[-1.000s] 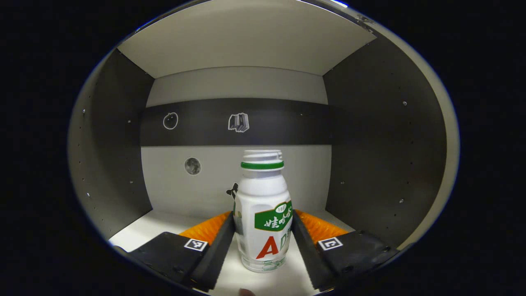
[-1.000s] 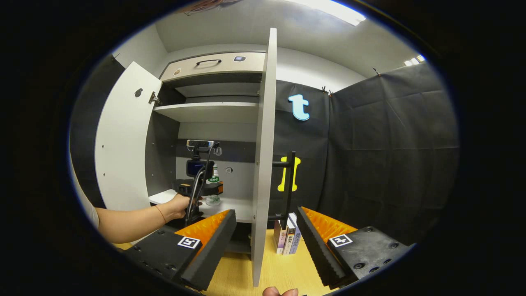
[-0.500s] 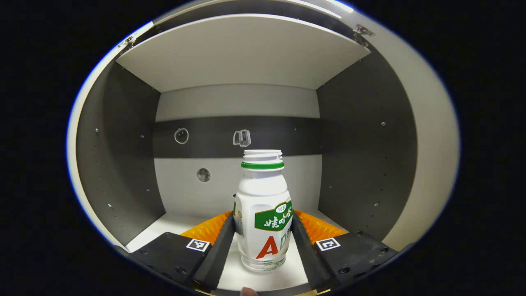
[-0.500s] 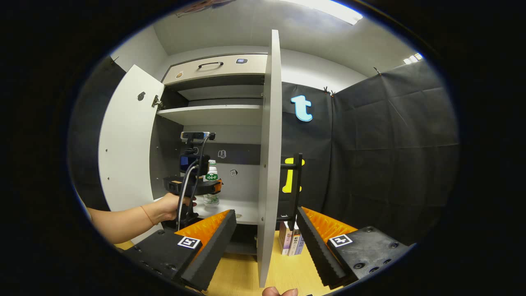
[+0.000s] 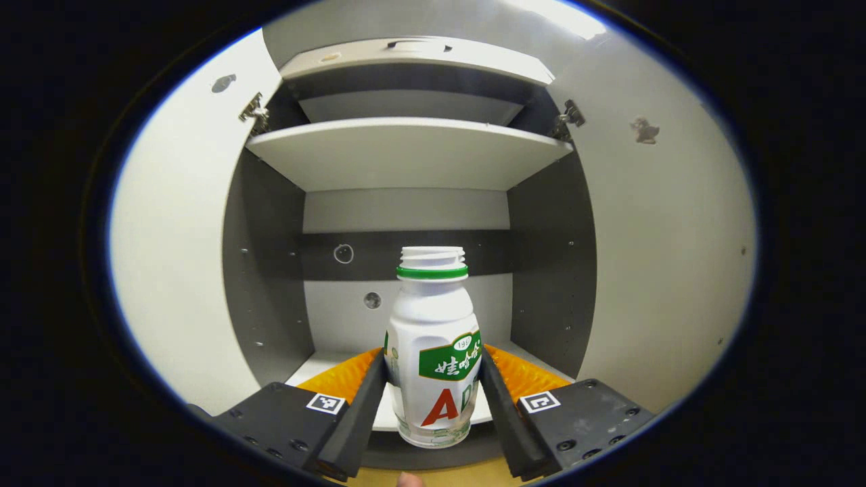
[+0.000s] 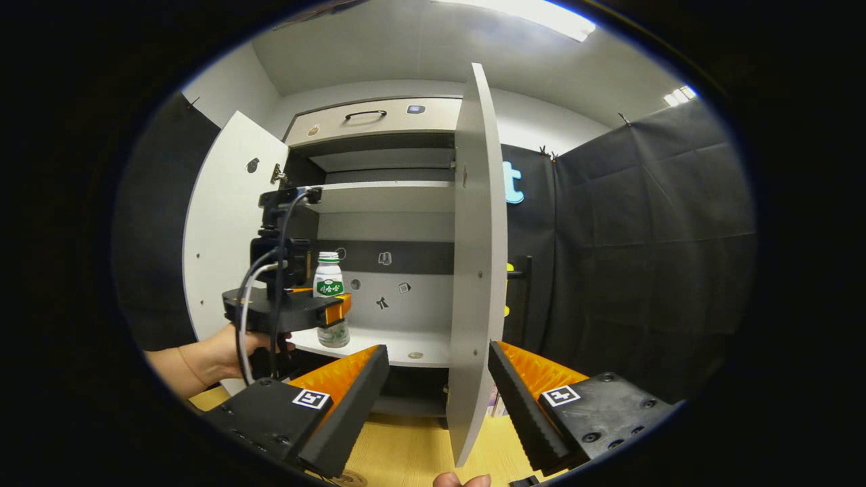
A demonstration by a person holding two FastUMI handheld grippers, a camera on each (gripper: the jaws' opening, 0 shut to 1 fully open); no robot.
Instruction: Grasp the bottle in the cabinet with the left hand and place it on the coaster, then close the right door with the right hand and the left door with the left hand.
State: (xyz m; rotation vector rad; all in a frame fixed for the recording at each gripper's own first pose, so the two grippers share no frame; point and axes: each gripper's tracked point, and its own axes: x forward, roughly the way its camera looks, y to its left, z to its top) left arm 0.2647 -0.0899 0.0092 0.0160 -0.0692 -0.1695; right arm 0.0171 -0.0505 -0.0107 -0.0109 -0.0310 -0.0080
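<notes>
Left gripper [image 5: 431,399]: closed on the small white plastic bottle with green label and green neck ring [image 5: 433,352], both fingers [image 5: 355,419] pressed against its sides.
Bottle: upright, uncapped, held in the air at the front edge of the lower shelf; seen in the right gripper view [image 6: 329,297] level with the cabinet opening, base just above the shelf edge.
Hand on left gripper: a hand [image 6: 233,345] wrapped round the handle below, black cable looped past it.
Right gripper [image 6: 440,406]: wide open, nothing between the fingers, held above the light wooden table [image 6: 406,453].
Right door: tall white panel [image 6: 477,270] swung open, its edge in line with the open right gripper.
Left door: white panel [image 6: 226,230] open, behind the left gripper.
Cabinet: grey-walled, white-shelved unit [image 5: 413,152], dark band across the back wall.
Coaster: cannot tell where.
</notes>
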